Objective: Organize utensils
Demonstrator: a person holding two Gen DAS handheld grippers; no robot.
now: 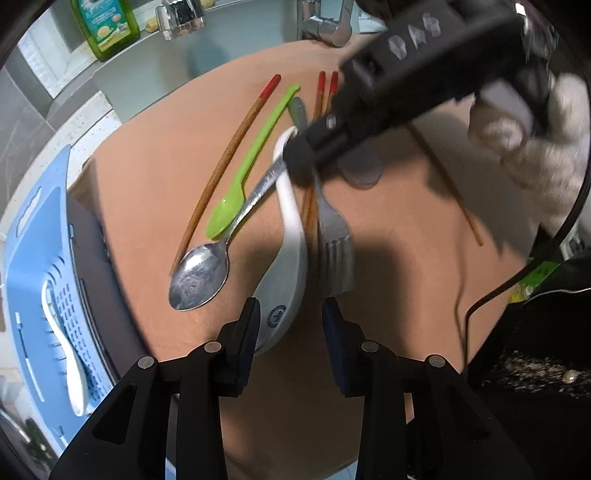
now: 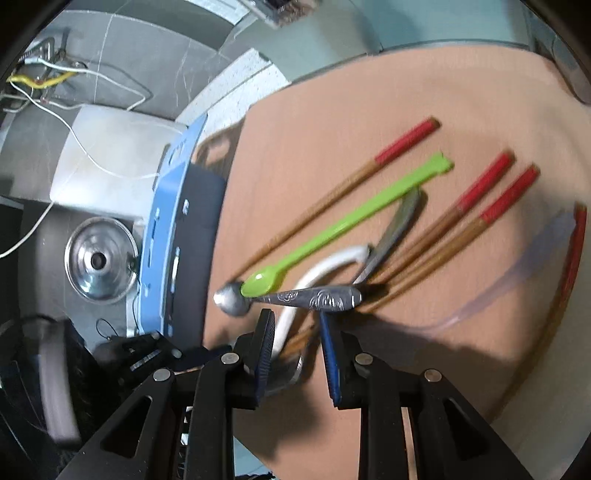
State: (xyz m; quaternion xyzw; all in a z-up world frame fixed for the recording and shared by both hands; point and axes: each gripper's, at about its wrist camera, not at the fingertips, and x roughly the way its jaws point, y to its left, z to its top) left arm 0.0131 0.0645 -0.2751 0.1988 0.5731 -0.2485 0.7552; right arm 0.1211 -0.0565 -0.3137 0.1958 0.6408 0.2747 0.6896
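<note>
Utensil pile sits mid-board on a tan cutting board laid over the sink area. Left wrist view: metal spoon bowl at 8 o'clock of the pile, handle running up toward 1 o'clock; green plastic spoon lies on top of it, handle end at 12. White ceramic spoon is just right of the metal one, its bowl nearest the camera, its handle crossing the metal spoon's handle. Metal fork lies right of the white spoon, tines toward the camera. Red-tipped chopsticks: one at the pile's 10 o'clock side, a pair at 12, partly under the other gripper, another thin one off at 3 o'clock. Clear plastic spoon at 2 o'clock, blurred.

Left gripper hovers over the white spoon's bowl, jaws apart, nothing pinched; bowl lies below the gap between them.

Right gripper reaches into the pile at the crossed handles, jaws partly apart, straddling the white spoon handle and chopstick ends; pads not clearly pressing anything. A gloved hand holds it, at 2 o'clock in the left view.

Blue slotted tray sits off the board's 9 o'clock edge with another white spoon inside. Green dish-soap bottle at 11, faucet at 12.
</note>
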